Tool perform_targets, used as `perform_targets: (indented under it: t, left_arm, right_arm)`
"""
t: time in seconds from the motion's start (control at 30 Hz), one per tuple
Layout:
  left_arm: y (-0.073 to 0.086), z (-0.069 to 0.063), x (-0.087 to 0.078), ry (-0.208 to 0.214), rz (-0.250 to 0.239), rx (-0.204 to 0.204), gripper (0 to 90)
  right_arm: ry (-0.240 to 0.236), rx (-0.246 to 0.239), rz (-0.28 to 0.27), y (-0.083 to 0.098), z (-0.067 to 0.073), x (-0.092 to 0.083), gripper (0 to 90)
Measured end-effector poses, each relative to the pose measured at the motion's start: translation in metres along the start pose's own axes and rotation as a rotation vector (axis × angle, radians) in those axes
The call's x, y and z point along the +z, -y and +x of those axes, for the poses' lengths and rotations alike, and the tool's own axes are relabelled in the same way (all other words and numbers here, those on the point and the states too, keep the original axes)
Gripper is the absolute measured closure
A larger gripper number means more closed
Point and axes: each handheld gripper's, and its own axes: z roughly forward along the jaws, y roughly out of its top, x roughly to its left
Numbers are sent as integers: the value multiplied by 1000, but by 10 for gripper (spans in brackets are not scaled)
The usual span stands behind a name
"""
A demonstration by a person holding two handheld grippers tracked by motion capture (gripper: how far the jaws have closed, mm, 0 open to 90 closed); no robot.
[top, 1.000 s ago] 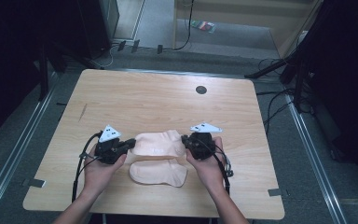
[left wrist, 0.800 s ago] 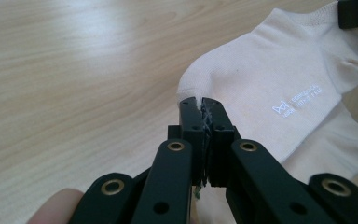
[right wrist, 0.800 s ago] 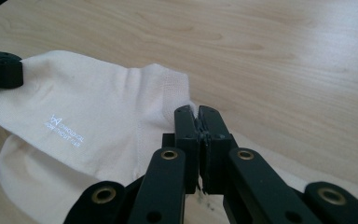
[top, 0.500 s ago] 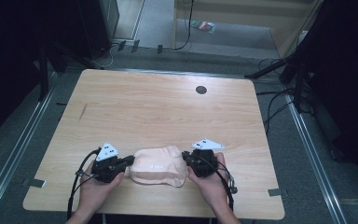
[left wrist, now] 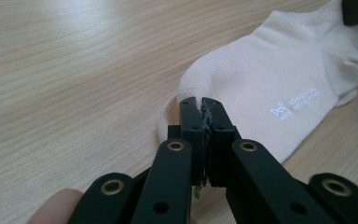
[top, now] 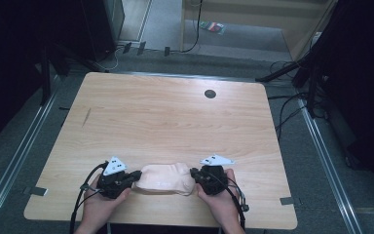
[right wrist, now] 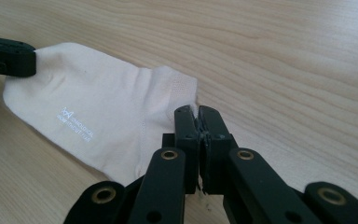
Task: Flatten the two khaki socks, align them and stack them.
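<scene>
Sock (top: 165,178) now pulled nearer the table's (top: 175,117) near edge and lying flat; left gripper (top: 135,175) and right gripper (top: 193,173) each pinch an end, fold looks done.

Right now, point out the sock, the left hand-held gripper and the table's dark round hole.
sock (top: 165,178), high view, middle of the fabric.
left hand-held gripper (left wrist: 200,103), left gripper view, between its fingertips.
dark round hole (top: 210,93), high view, its centre.

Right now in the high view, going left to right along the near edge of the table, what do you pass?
Left gripper → cream sock → right gripper, all on the wooden table, each gripper's fingers closed on one end of the sock.
</scene>
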Motion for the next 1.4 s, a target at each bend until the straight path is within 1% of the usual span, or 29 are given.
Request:
perform_targets:
  t: [0.07, 0.17, 0.27, 0.33, 0.43, 0.47, 0.5, 0.53, 0.57, 0.6, 0.63, 0.67, 0.7, 0.73, 0.77, 0.8, 0.83, 0.87, 0.9, 0.93, 1.0, 1.07, 1.1, 1.17, 1.2, 1.23, 1.3, 1.37, 1.4]
  left_arm:
    - [1, 0, 0, -2, 3, -5, 891]
    - [2, -1, 0, 0, 5, 0, 891]
    - [3, -1, 1, -7, 9, 4, 891]
    - [3, -1, 2, -3, 11, 1, 890]
    - [5, -1, 4, -8, 13, 5, 882]
    - [6, -1, 4, -12, 8, 2, 857]
    - [6, -1, 3, -24, -5, -3, 818]
    - [7, 0, 2, -30, -22, -7, 758]
    - [6, 0, 0, -37, -39, -18, 718]
    - [5, 1, -2, -48, -48, -25, 645]
    - [4, 2, -4, -53, -63, -37, 574]
    - [4, 2, -6, -49, -81, -45, 545]
    - [3, 2, -9, -50, -118, -45, 557]
    - [2, 1, -11, -46, -135, -38, 599]
    - [1, -1, -11, -35, -151, -23, 636]
    - [1, -3, -9, -21, -152, -10, 679]
    - [0, -4, -6, 0, -135, 0, 710]
    - [1, -6, 0, 2, -106, 5, 728]
    - [2, -7, 4, 0, -87, 3, 740]
    - [4, -7, 8, 4, -65, 0, 750]
    - [8, -8, 15, -10, -29, 4, 745]
    - [11, -8, 18, -8, -17, 20, 715]
    - [12, -8, 19, -9, -18, 30, 697]
    - [13, -10, 20, -4, -21, 46, 646]
    - [14, -12, 20, 0, -22, 61, 607]
    - [14, -14, 21, 2, -25, 80, 546]
    - [15, -18, 21, -11, -33, 121, 487]
    - [14, -19, 19, 2, -52, 129, 434]
    - [13, -18, 16, 2, -67, 124, 417]
  right_arm:
    - [-2, 4, 4, 2, 0, 1, 889]
    - [-7, 9, 12, 4, -1, 2, 889]
    - [-9, 7, 16, 5, 0, 2, 889]
    - [-4, 1, 21, 7, 0, 4, 889]
    - [6, 2, 31, 9, -2, 8, 871]
    - [6, -4, 30, 10, -3, 9, 817]
    - [11, -6, 22, 10, -3, 10, 734]
    - [24, -9, 3, 11, -4, 10, 634]
    - [34, -10, -7, 10, -5, 9, 613]
    - [43, 2, -27, 10, -6, 5, 596]
    - [47, 10, -51, 9, -7, 1, 598]
    - [44, 18, -73, 9, -7, -4, 632]
    - [41, 22, -89, 9, -7, -7, 682]
    - [32, 25, -108, 10, -5, -11, 739]
    - [25, 21, -115, 11, -3, -13, 774]
    - [12, 5, -110, 13, 0, -13, 804]
    - [4, -10, -97, 15, 5, -10, 819]
    - [-12, -20, -77, 18, 9, -7, 824]
    - [-20, -33, -53, 21, 13, -1, 823]
    - [-14, -46, -38, 23, 16, 3, 822]
    - [11, -75, 1, 27, 20, 13, 805]
    - [24, -93, 21, 29, 21, 22, 778]
    - [35, -102, 14, 30, 21, 23, 773]
    - [41, -108, 13, 29, 21, 24, 759]
    - [48, -112, 10, 29, 21, 25, 749]
    - [57, -116, 7, 29, 21, 25, 737]
    - [68, -111, 7, 29, 21, 25, 704]
    - [73, -108, 2, 29, 20, 24, 664]
    - [70, -98, -8, 28, 19, 22, 624]
